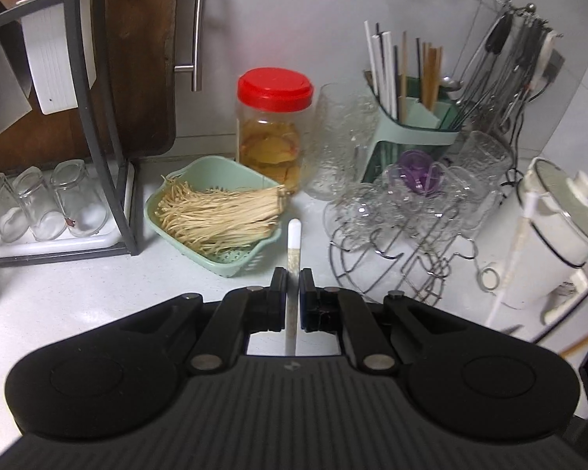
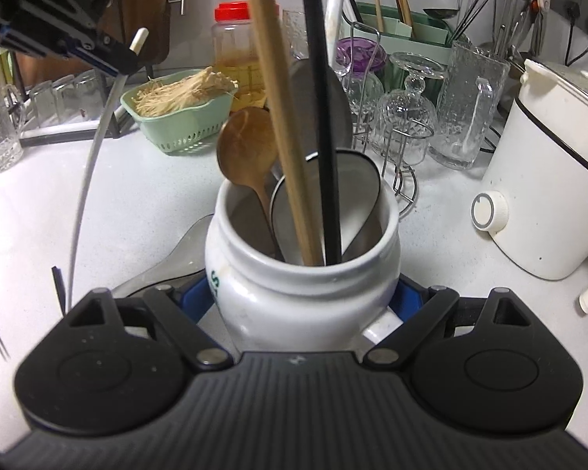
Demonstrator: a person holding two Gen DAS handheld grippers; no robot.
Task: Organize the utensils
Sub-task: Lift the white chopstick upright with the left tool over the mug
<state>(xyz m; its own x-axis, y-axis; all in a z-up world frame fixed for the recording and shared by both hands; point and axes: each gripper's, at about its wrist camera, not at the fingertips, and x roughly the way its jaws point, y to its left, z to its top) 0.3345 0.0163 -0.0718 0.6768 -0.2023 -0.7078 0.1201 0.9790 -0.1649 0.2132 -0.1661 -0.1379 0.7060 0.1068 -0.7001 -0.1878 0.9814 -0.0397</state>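
- Step in hand: the left tongs (image 1: 293, 274) are clenched on a thin white utensil (image 1: 294, 235), lifted off the table (image 1: 98, 293) at lower centre of the left view.
- The right tongs (image 2: 305, 297) grasp the white jar (image 2: 302, 274) (already holding spoons and sticks), lower centre.
- Next, probably: carry the utensil over the jar's mouth and lower it in.

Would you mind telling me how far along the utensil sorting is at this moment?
Partly done: chopsticks already stand in the green holder. In hand: the left hand-held gripper clamps a white chopstick; the right hand-held gripper grips the white jar. Left: its wooden spoon, wooden stick and black stick.
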